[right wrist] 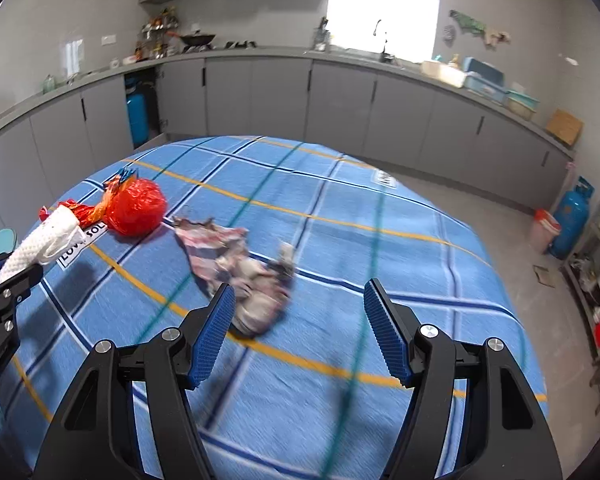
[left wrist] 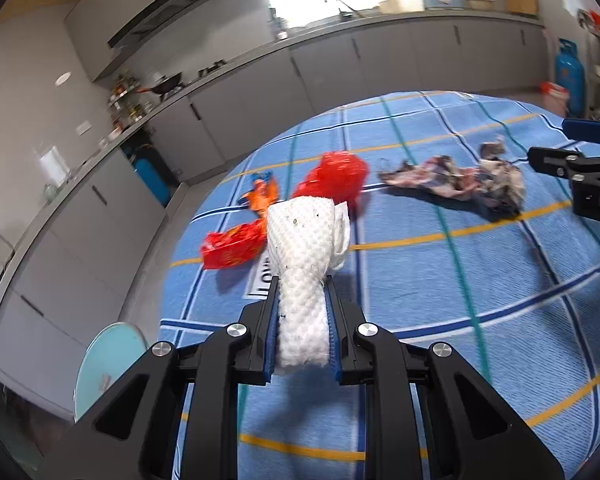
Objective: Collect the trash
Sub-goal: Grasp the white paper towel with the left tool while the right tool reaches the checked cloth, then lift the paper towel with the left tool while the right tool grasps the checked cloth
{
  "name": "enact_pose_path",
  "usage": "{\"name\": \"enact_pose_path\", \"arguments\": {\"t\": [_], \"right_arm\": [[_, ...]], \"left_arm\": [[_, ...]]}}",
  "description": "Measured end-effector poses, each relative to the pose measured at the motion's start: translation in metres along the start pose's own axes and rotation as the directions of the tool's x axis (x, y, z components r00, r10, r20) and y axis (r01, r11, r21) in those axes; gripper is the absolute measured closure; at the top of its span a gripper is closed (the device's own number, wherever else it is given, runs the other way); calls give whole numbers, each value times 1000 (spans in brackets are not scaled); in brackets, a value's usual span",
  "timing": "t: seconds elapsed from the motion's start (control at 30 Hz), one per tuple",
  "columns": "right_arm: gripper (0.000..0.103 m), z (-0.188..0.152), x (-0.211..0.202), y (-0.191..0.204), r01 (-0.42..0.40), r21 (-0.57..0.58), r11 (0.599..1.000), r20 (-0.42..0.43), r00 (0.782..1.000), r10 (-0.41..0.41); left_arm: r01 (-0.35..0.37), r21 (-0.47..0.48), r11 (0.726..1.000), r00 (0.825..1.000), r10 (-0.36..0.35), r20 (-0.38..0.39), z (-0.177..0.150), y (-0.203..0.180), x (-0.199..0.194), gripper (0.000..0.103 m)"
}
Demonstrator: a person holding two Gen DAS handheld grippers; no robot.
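- Left wrist view: black jaws of the left gripper [left wrist: 303, 320] are pinching a white textured paper wad [left wrist: 304, 248], lifting it clear of the blue checked tablecloth [left wrist: 440, 280]. Red wrappers [left wrist: 236, 246] are lying beyond.
- Right wrist view: the right gripper [right wrist: 300, 320] is hanging wide apart, holding nothing, over a crumpled patterned scrap [right wrist: 236, 264]. Next move, likely: closing on that.

left wrist view: looked down along its fingers, close over the blue checked cloth [left wrist: 440, 292].
right wrist view: same downward slant.
shared: red bag [left wrist: 336, 178] [right wrist: 136, 208], 11 o'clock in the right wrist view.
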State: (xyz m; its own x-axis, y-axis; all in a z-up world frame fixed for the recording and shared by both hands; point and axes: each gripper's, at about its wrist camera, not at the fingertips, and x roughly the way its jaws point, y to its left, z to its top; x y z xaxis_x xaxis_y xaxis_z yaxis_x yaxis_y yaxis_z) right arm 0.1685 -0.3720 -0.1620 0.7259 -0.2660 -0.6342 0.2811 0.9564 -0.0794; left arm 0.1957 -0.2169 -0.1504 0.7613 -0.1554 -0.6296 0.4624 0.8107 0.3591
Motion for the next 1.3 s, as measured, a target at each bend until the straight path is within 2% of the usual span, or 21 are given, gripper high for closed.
{"name": "enact_pose_path", "arguments": {"t": [0.33, 0.47, 0.6, 0.83, 1.1, 1.3], "right_arm": [[38, 5, 42, 23, -42, -26, 999, -126, 991, 38], [64, -3, 57, 27, -82, -20, 996, -199, 977, 77], [71, -3, 47, 32, -102, -35, 994, -185, 978, 94], [72, -17, 27, 38, -107, -40, 993, -172, 980, 99], [72, -16, -17, 40, -73, -51, 996, -62, 996, 70], [73, -16, -42, 49, -74, -70, 995, 6, 997, 74]], "left_arm": [[-43, -14, 999, 999, 43, -12, -7, 9, 18, 83], [-42, -39, 998, 999, 41, -21, -9, 14, 23, 83], [-46, -65, 997, 999, 45, -17, -8, 20, 24, 83], [-57, -87, 995, 998, 57, 0, -10, 30, 15, 83], [-61, -99, 993, 998, 64, 29, -12, 38, -4, 83], [-76, -110, 991, 996, 81, 42, -17, 48, -19, 83]]}}
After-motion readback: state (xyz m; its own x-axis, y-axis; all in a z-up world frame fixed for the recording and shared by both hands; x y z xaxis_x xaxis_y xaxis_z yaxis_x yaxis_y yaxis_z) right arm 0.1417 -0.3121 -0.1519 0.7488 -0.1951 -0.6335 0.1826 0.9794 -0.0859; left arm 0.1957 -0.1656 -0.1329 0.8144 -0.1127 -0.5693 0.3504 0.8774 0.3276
